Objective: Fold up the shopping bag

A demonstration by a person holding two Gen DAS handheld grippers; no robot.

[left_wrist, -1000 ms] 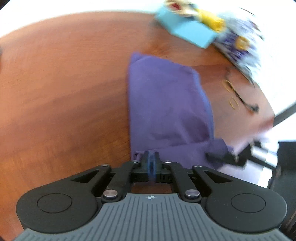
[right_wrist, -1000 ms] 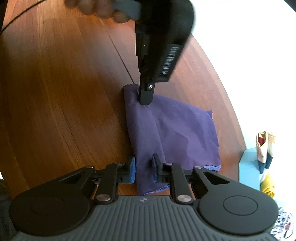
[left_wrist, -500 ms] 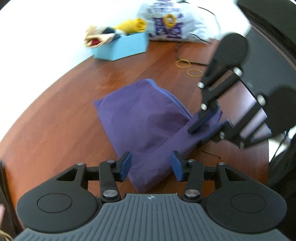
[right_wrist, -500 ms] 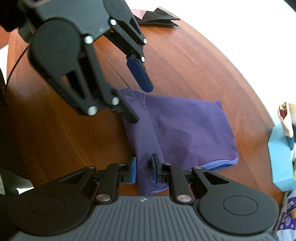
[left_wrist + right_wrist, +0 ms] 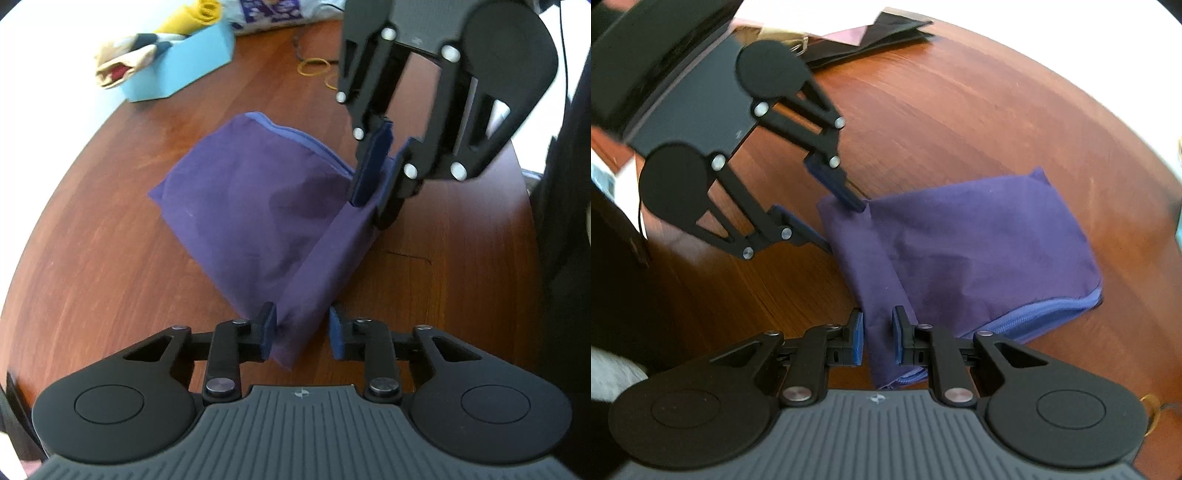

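Left hand-held gripper point(image 5: 302, 334): nearest in its own view, jaws closing, corner of purple shopping bag point(image 5: 258, 206) between the pads; left pad touching the cloth, right pad a little apart from it.
Right hand-held gripper point(image 5: 878, 338): jaws narrow, clamped on a raised fold at the bag's opposite end, beside the lighter blue zipper edge point(image 5: 1027, 317).
Shopping bag: dark purple fabric, partly folded, one long ridge lifted between the two grippers, remainder lying flat and slightly creased on the bench; blue trim along the open edge.
Bench point(image 5: 92, 236): reddish-brown wood, rounded rim, glossy.
Farther items, left wrist view: light blue box point(image 5: 184, 62) holding rolled cloths, yellow rubber bands point(image 5: 314, 66) loose on the wood, white and purple patterned bag point(image 5: 273, 11) at the far edge.
Farther items, right wrist view: dark flat folded thing point(image 5: 871, 37) at the far rim.
Surroundings: bright white, overexposed beyond the bench.
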